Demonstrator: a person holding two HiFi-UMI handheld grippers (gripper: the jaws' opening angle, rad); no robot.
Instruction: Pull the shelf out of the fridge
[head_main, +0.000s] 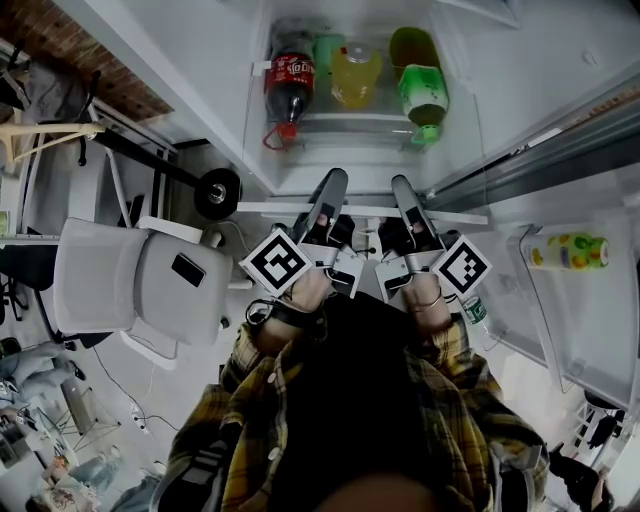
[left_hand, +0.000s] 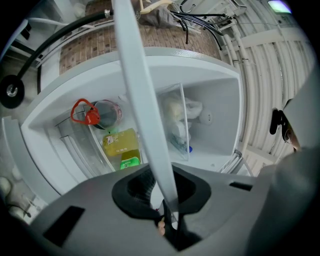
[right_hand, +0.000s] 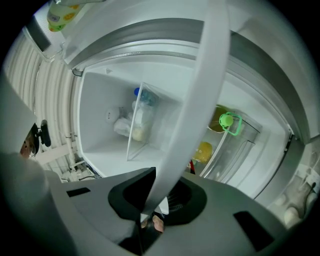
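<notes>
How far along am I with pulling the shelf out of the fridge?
Done: the white fridge stands open. In hand: the left gripper and right gripper each clamp the front edge of the white-edged glass shelf. Left: sliding it clear; its glass reaches back inside the fridge.

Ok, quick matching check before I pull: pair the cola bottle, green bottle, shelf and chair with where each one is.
Things:
1 cola bottle
2 green bottle
3 shelf
4 chair

Places:
A outside the fridge, to its left
B clamped in the left tongs and right tongs
C inside the fridge, right side
D inside the fridge, left side

Pairs: 1-D, 2-C, 3-B, 4-A
</notes>
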